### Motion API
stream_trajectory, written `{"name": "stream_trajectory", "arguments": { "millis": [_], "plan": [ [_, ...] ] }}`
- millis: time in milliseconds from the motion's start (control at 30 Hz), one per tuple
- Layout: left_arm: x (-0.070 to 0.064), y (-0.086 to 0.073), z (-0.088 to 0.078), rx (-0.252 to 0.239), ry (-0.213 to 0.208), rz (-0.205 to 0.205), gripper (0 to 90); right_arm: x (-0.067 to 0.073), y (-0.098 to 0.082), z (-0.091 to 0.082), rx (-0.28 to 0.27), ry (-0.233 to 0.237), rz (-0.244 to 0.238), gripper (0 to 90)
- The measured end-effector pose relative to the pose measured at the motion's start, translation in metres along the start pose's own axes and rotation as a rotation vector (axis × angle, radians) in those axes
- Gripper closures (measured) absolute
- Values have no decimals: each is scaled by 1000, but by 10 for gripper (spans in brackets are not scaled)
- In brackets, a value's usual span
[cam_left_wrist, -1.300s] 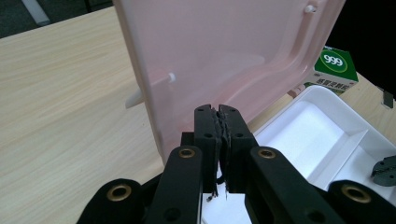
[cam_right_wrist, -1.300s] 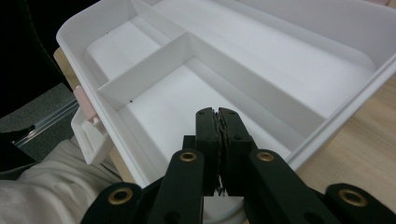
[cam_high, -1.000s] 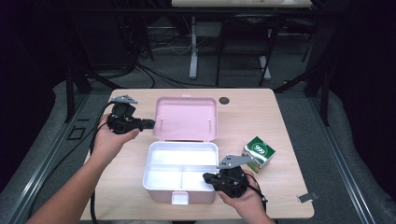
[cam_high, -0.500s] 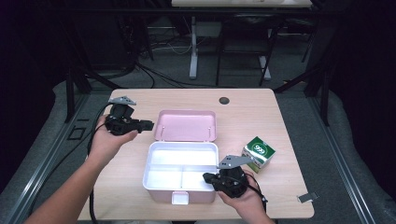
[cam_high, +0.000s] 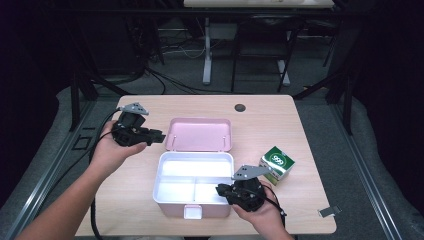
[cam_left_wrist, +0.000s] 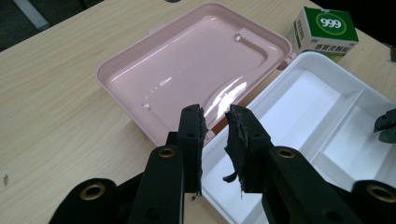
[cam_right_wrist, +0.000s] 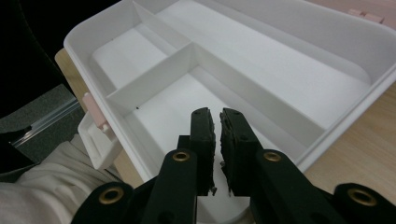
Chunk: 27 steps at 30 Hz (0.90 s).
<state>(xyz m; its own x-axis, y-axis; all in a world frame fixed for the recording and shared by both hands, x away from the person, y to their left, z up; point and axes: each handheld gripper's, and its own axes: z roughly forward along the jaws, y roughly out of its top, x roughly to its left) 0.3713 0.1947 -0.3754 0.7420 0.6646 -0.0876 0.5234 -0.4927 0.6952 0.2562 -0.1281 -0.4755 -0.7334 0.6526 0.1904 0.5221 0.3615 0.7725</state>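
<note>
Our left tongs (cam_left_wrist: 215, 122) have just been opening, nothing between them, beside the pink lid (cam_high: 199, 134); our right tongs (cam_right_wrist: 215, 122) hang nearly closed, holding nothing, over the white box (cam_high: 169, 189) at the worktop's (cam_high: 300, 125) near edge.

Bright table, dark surroundings, soft focus.

Count, desk (cam_high: 310, 125) — one. Storage box (cam_high: 172, 192) — one, white tray with pink lid (cam_high: 199, 134) hinged open flat; one latch tab (cam_high: 193, 212) at the near edge. Tray compartments — three: one long, two smaller. Green-and-white carton (cam_high: 276, 164) marked 999 — one. Claws — two: left claw (cam_high: 159, 136), right claw (cam_high: 221, 189). Round cable port (cam_high: 240, 107) in the desk — one.
</note>
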Motion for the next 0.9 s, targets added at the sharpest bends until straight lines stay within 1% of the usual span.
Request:
{"name": "stream_trajectory", "arguments": {
  "millis": [133,167,233,300,333,367,433,533,600,700,767,833,867,900],
  "plan": [
    [-2,1,1,30,-1,40,740,-1,5,-4,-7,11,10,825],
    [-3,1,1,38,-2,48,737,-2,6,-5,-14,6,12,822],
    [-4,0,2,49,-5,56,737,-3,8,-8,-21,1,18,814],
    [-5,-3,5,55,-7,57,733,-6,8,-11,-33,-15,19,807],
    [-6,-5,6,58,-9,60,733,-8,9,-13,-33,-27,25,806],
    [-6,-6,7,58,-10,57,732,-10,9,-15,-44,-29,30,805],
    [-7,-9,9,58,-18,57,733,-14,8,-17,-44,-44,43,805],
    [-10,-10,11,64,-28,71,734,-19,7,-20,-43,-47,50,804],
    [-13,-10,13,74,-34,82,734,-20,6,-21,-49,-59,56,798],
    [-17,-9,16,90,-40,114,735,-23,5,-23,-58,-62,63,792],
    [-22,-7,17,114,-52,155,734,-25,5,-25,-66,-61,73,789],
    [-25,-5,19,131,-50,192,741,-26,5,-26,-67,-66,81,784],
    [-27,-3,20,150,-55,220,744,-27,5,-27,-67,-68,82,783],
    [-29,-2,21,161,-62,239,747,-27,5,-27,-68,-70,85,781]
  ]
}}
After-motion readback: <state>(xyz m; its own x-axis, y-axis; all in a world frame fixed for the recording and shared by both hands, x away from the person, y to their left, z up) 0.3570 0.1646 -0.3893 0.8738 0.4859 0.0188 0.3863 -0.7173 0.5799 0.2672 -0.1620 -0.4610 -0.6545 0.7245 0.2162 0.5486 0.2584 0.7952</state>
